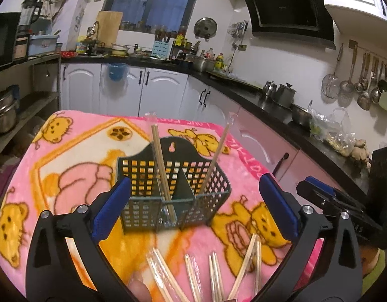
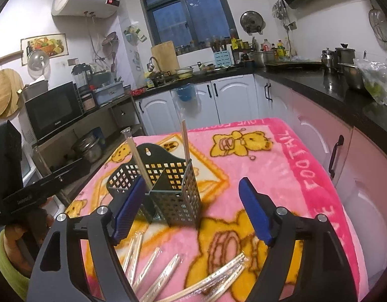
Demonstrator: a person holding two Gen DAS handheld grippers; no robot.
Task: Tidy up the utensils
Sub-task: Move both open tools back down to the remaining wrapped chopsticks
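Left gripper [image 1: 194, 206] jaws spread wide and empty, right gripper [image 2: 192, 212] likewise agape, both angled downward, side by side.

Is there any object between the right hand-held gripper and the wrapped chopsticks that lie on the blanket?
Nothing visible. The right hand-held gripper is open above the pink bear-print blanket, and the plastic-wrapped wooden chopsticks lie just below it. The dark perforated utensil holder stands farther back, not between them.
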